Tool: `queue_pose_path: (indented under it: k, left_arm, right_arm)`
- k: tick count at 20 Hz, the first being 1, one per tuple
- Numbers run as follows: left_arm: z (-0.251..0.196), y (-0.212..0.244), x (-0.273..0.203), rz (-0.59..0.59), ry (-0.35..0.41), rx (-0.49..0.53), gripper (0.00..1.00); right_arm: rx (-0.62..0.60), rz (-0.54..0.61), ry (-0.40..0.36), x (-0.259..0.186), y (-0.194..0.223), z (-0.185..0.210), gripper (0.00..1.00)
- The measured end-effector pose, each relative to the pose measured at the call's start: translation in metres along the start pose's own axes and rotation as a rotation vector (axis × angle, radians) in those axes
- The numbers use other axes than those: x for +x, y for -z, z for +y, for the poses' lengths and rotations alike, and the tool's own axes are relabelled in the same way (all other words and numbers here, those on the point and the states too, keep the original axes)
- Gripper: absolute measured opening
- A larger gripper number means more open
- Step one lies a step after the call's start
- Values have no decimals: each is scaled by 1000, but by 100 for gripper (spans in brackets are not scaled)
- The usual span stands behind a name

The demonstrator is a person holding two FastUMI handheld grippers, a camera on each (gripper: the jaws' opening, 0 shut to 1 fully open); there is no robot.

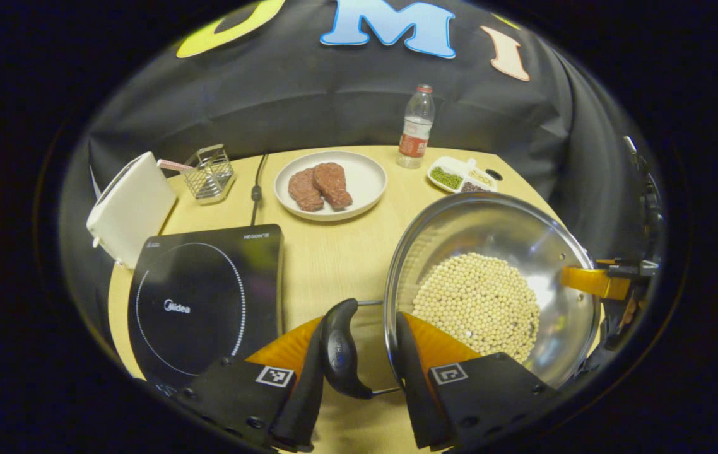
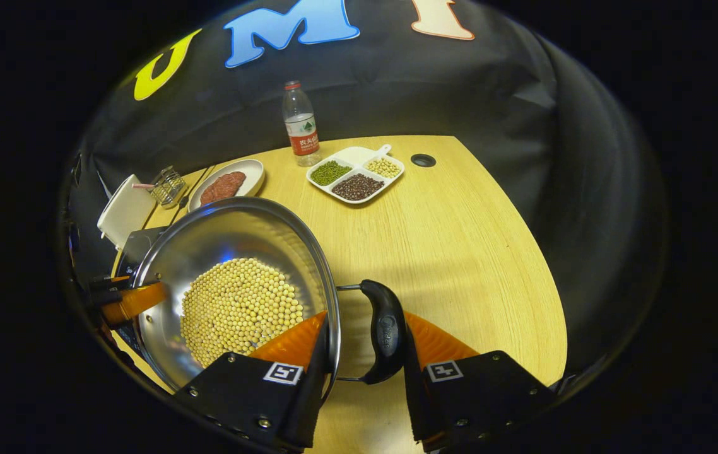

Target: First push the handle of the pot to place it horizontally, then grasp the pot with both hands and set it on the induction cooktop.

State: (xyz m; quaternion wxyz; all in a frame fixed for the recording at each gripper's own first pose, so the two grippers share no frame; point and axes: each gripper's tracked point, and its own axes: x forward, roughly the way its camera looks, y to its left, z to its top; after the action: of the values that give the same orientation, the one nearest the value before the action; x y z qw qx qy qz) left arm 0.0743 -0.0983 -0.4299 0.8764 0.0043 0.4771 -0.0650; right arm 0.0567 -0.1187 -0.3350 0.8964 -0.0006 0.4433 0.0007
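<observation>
A steel pot point(image 1: 491, 227) holding soybeans point(image 1: 476, 302) hangs between my two grippers to the right of the black induction cooktop point(image 1: 201, 296). My left gripper point(image 1: 362, 328) is shut on the pot's near black handle point(image 1: 340, 350): one finger is outside the handle, the other inside the rim. In the right gripper view, my right gripper point(image 2: 365, 321) is shut the same way on the opposite handle point(image 2: 387, 334) of the pot point(image 2: 233, 233). Each gripper also shows across the pot in the other's view, the right one point(image 1: 605, 280) and the left one point(image 2: 132, 299).
Behind the pot stand a white plate point(image 1: 365, 173) with two meat patties, a water bottle point(image 1: 416, 126) and a divided dish of beans point(image 1: 462, 176). A white appliance point(image 1: 130, 208) and a wire basket point(image 1: 209, 171) sit behind the cooktop, whose cable point(image 1: 257, 189) runs back.
</observation>
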Motion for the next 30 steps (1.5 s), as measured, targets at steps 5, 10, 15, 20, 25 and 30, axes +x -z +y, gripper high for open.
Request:
queue_pose_path:
  k: [5, 10, 15, 20, 25, 30]
  left_arm:
    - [-2, -6, -3, -3, -9, 6, 61]
    - [-6, 1, 1, -3, -15, -8, 64]
    - [-7, 2, 0, -7, -22, -18, 64]
    - [-3, 2, -3, -12, -22, -33, 61]
    - [-1, 2, -5, -11, -29, -46, 64]
    - [1, 5, -10, -5, -38, -67, 67]
  right_arm:
    - [10, 0, -15, -14, 2, 28, 57]
    - [3, -8, -23, -24, 2, 61, 56]
    - [-7, -11, -29, -29, 2, 93, 56]
    - [-19, -19, -30, -32, -2, 125, 57]
    - [-30, -20, -41, -30, -7, 159, 56]
    - [-51, -20, -52, -23, -12, 190, 56]
